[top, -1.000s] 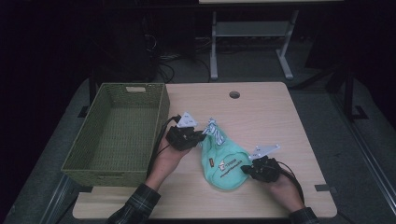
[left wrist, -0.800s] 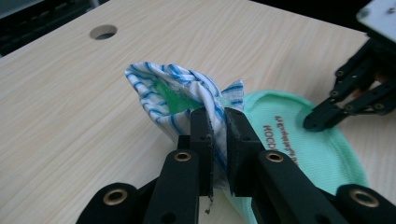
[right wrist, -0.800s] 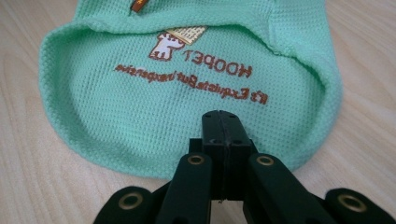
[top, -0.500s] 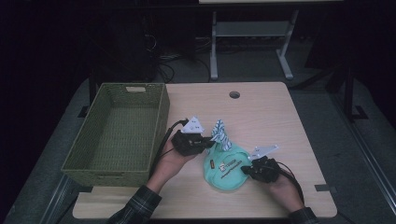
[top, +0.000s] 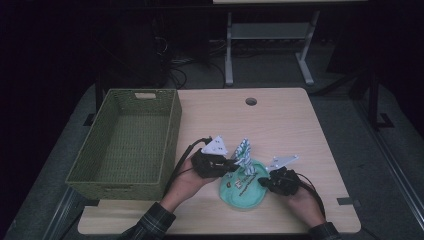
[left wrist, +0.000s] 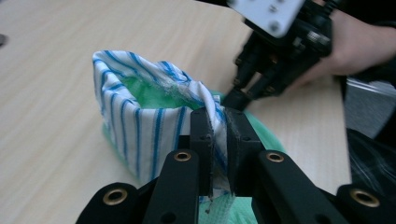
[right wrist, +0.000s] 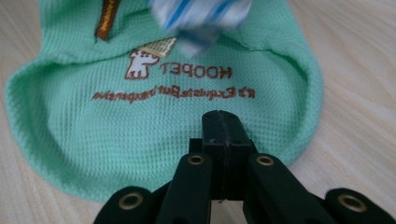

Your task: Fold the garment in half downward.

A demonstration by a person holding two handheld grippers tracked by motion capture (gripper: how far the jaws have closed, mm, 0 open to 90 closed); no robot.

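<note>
A small mint-green knit garment (top: 243,192) lies on the wooden worktop (top: 280,125), near its front edge and to the right of an open-topped green wicker basket (top: 131,137). Its blue-and-white striped trim (left wrist: 140,116) is lifted off the worktop: the left gripper (left wrist: 218,135) has its jaws clamped on a fold of that striped cloth, which stands up like a little pouch with green lining visible inside. In the high view the left gripper (top: 231,164) sits at the garment's upper left edge. The right gripper (right wrist: 223,140) rests low over the garment's near edge with its jaws pressed together; whether any green fabric is pinched between them cannot be told. Brown embroidered lettering (right wrist: 175,84) and a small dog emblem (right wrist: 139,64) lie just beyond those jaws, reading upside down.
</note>
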